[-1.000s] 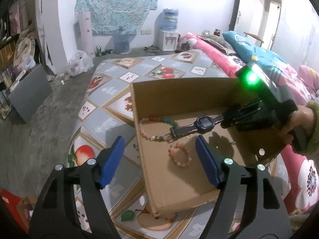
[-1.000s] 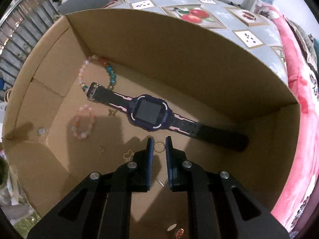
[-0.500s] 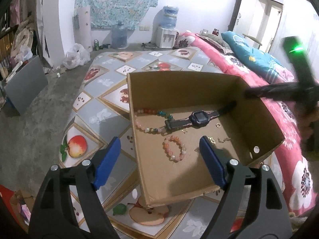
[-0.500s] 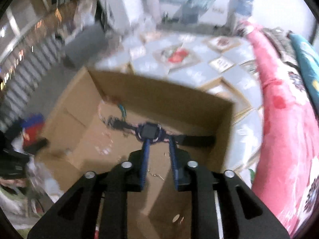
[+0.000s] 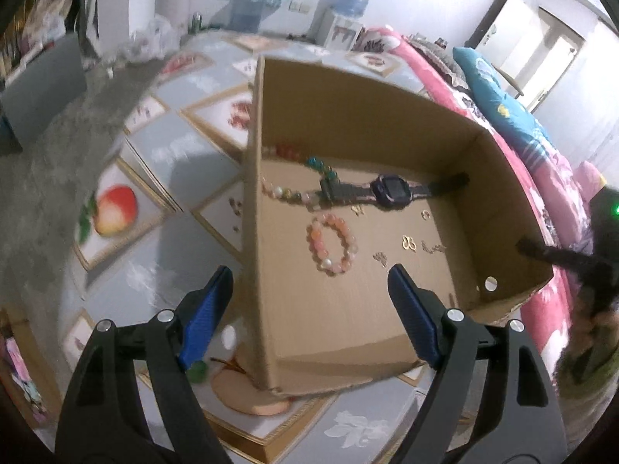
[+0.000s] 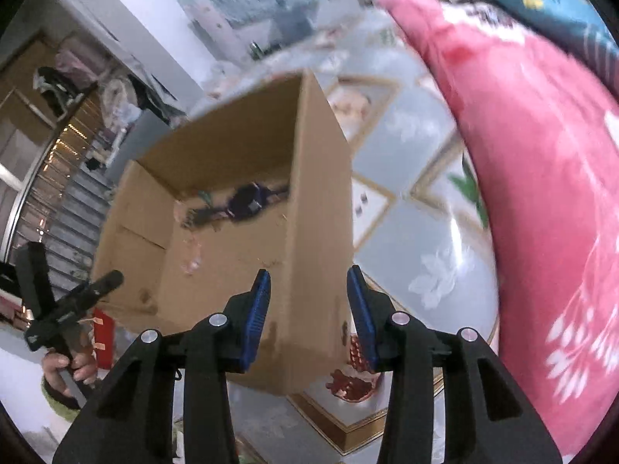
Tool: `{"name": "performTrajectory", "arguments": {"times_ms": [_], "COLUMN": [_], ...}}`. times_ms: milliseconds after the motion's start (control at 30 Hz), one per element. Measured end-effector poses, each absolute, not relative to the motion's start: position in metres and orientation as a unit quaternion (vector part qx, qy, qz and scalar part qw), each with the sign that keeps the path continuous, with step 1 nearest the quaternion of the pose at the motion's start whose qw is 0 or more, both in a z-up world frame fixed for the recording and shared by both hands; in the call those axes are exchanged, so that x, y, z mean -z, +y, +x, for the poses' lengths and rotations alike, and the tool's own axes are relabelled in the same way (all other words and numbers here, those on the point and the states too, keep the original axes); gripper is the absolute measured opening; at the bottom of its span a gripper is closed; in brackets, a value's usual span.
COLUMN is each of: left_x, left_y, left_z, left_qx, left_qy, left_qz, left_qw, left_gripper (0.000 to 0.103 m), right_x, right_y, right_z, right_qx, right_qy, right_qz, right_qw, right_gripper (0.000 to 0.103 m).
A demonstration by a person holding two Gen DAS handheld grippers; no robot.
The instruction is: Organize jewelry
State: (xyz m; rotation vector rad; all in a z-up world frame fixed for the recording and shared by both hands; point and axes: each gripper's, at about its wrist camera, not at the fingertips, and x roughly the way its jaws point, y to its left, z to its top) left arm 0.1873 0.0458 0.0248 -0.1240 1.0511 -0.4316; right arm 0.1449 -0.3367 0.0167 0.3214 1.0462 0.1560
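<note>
The right gripper [image 6: 308,301] is now sitting outside the cardboard box [image 5: 348,309], off its near corner, where a second ago it was down inside, pinched almost shut over a small ring beside the watch. Its jaws are opening with nothing between them. The watch [image 5: 389,189] is lying across the box floor toward the far wall, placed as it was then, so the watch step is looking finished and this hand is freeing up for another piece.

The left gripper [image 5: 309,311] is hovering over the box's near-left wall, jaws spread wide and empty, one finger outside the wall and one above the floor. It is sitting a little lower than before, probably lining up on the pink bead bracelet [image 5: 331,243], which is lying near the middle of the box floor.

Around it in the box: a longer multicoloured bead strand [image 5: 294,193] against the far-left corner, touching the watch strap end, and small gold charms [image 5: 408,243] scattered right of the bracelet; their exact shapes are too blurred to call. The box wall is standing between the left fingers and the bracelet. Outside, the fruit-print mat [image 5: 162,178] is under the box, with pink bedding [image 6: 541,193] alongside.
</note>
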Motion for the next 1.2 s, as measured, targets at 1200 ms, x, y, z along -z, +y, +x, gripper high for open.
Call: {"name": "performTrajectory", "arguments": {"times_ms": [1200], "left_x": [-0.022], "left_y": [0.049], "left_z": [0.067], "left_qx": [0.178], "left_qy": [0.502], "left_qz": [-0.078], "left_qw": [0.843], "left_gripper": [0.08], "right_x": [-0.007], "right_y": [-0.332], "right_z": [0.026], "right_qx": [-0.09], "right_qy": [0.469], "right_qz": [0.149], "right_qw": [0.866], "right_gripper": [0.033]}}
